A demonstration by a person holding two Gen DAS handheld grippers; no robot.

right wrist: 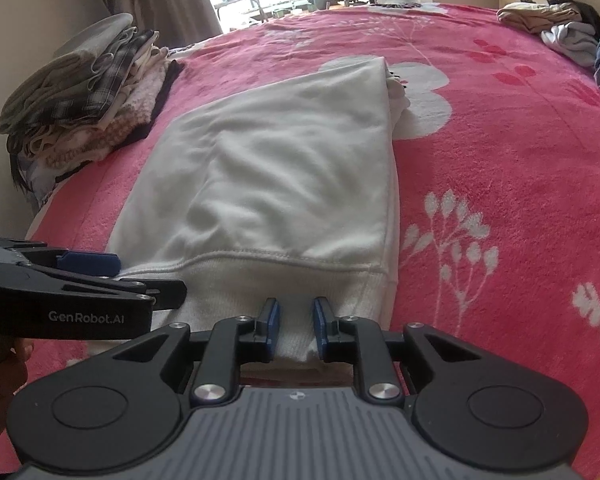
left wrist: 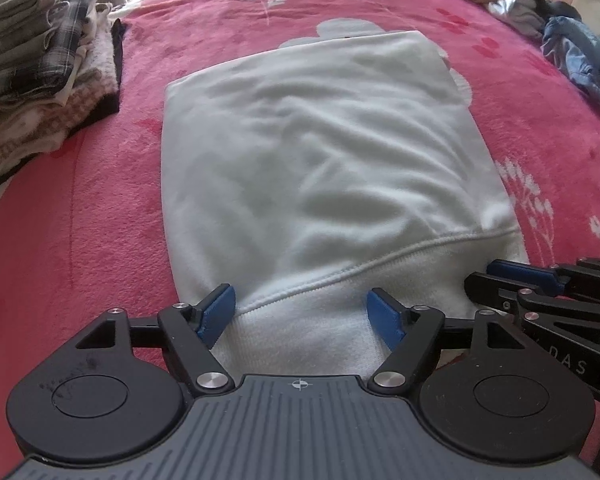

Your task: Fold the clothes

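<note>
A white sweatshirt (left wrist: 320,152) lies folded into a long strip on the pink bed blanket (left wrist: 100,208), with its ribbed hem (left wrist: 300,328) nearest me. My left gripper (left wrist: 302,314) hangs open over the hem's left part, blue pads wide apart on either side of the cloth and not pressing it. In the right wrist view the sweatshirt (right wrist: 284,168) runs away from my right gripper (right wrist: 297,320), whose pads stand narrow with a pinch of hem (right wrist: 260,280) between them. The left gripper (right wrist: 148,276) shows at that view's left edge, and the right gripper (left wrist: 480,280) at the left wrist view's right edge.
A stack of folded clothes (left wrist: 48,80) (right wrist: 88,92) sits on the bed's left side, near the sweatshirt's far left corner. A loose pile of unfolded garments (left wrist: 560,40) (right wrist: 572,32) lies at the far right. A hand (right wrist: 4,380) holds the left gripper. Curtains and a window are behind.
</note>
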